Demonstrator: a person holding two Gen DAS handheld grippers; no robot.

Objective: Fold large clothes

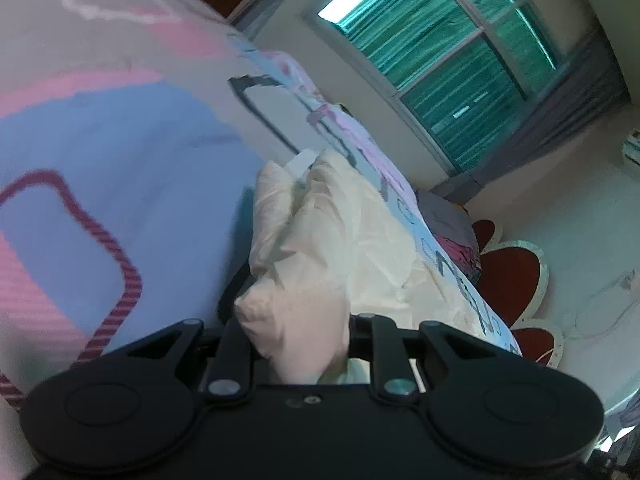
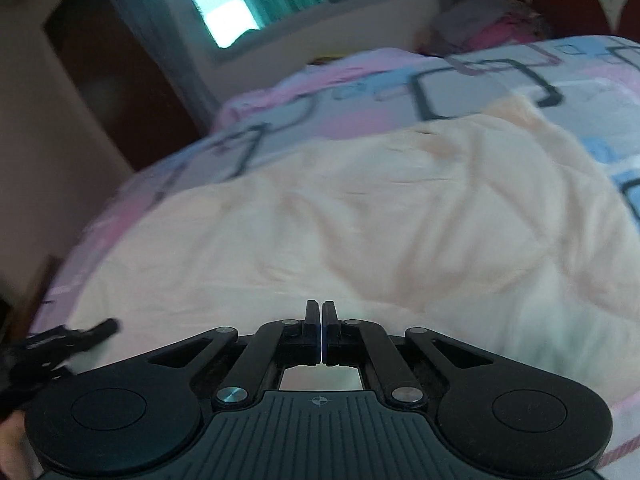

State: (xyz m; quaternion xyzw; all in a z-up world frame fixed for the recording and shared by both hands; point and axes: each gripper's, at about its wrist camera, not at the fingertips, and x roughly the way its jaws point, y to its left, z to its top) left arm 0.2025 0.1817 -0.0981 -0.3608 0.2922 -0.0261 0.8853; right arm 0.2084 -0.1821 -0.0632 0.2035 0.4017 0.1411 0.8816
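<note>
Bunched cream fabric fills the left gripper: its jaws are pinched on a fold of the cream garment, which lies on the patterned bedsheet. Beyond the garment, past the bed edge, stands the window with green blinds. From the right wrist, the right gripper has its fingers pressed fully together, with nothing between them, over the garment's near edge. At the garment's left side, the other black gripper shows.

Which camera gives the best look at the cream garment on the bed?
The right wrist view: the cream garment lies spread across the patterned bedspread, most of it visible, though blurred. The left wrist view shows only a bunched part, with a fold pinched in the left gripper.
</note>
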